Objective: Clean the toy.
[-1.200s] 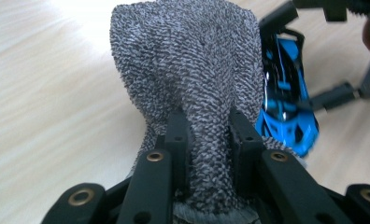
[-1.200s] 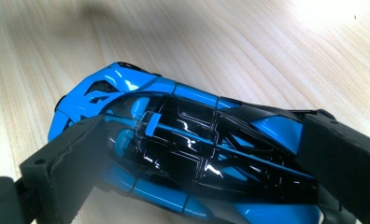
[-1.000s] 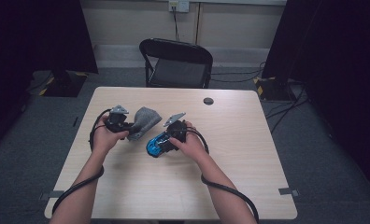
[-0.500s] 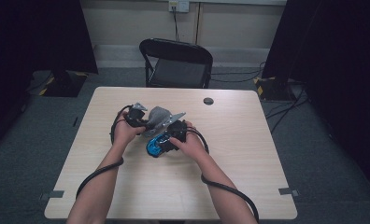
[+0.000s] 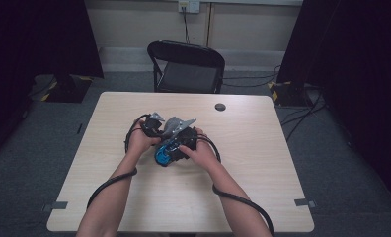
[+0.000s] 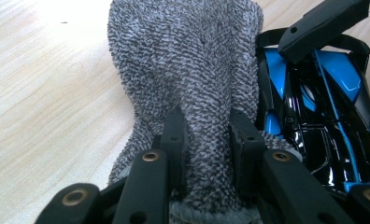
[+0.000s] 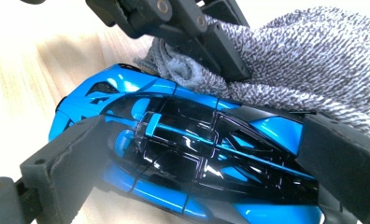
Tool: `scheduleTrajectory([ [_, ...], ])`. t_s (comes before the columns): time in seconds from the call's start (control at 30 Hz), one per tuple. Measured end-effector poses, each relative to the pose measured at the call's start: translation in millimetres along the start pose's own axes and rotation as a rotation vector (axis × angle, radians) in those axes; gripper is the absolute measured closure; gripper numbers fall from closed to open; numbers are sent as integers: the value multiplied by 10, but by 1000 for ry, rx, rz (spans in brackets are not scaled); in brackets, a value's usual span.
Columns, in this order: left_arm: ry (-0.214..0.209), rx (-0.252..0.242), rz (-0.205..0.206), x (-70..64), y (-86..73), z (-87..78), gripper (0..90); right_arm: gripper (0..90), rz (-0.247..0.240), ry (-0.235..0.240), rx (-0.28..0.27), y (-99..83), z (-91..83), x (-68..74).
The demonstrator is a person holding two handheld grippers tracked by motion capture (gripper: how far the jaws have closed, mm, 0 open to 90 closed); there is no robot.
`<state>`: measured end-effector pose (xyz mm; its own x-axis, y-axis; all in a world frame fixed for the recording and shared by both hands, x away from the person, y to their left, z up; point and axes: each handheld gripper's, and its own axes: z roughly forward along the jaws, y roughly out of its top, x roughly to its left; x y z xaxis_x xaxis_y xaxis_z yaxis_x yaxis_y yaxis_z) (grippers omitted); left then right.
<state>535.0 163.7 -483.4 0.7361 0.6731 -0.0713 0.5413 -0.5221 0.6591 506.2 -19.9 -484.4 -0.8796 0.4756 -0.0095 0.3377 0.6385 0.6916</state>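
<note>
The car, blue and black, lies on the table near the middle of the high view, between your two hands. In the right gripper view it runs across the lower half of the frame, one end at left centre, the other cut off at the lower right. Your right gripper is clamped on the car: one jaw presses its side at lower left, the other stands against it at right. In the high view that gripper sits just right of centre, above the car.

The cloth, a grey knitted piece, touches the car. In the left gripper view it fills the upper centre and hangs down between the jaws, with the car just beside it at right. Your left gripper pinches a fold of the cloth, both jaws pressed into the weave. In the right gripper view the cloth spreads over the upper right, resting on the car's upper edge, and your left gripper enters from the top, closed on it.

A chair stands beyond the table's far edge, upper centre of the high view. A small dark disc lies on the table, well apart from your hands.
</note>
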Motion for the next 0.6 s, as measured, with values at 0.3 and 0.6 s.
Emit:
scheduleTrajectory([
  [0.3,-2,4,-2,-8,-7,-15,726,19,0,-1,-1,-1,0,0],
  [0.6,6,20,14,-10,-49,-78,730,19,0,0,0,0,0,0],
])
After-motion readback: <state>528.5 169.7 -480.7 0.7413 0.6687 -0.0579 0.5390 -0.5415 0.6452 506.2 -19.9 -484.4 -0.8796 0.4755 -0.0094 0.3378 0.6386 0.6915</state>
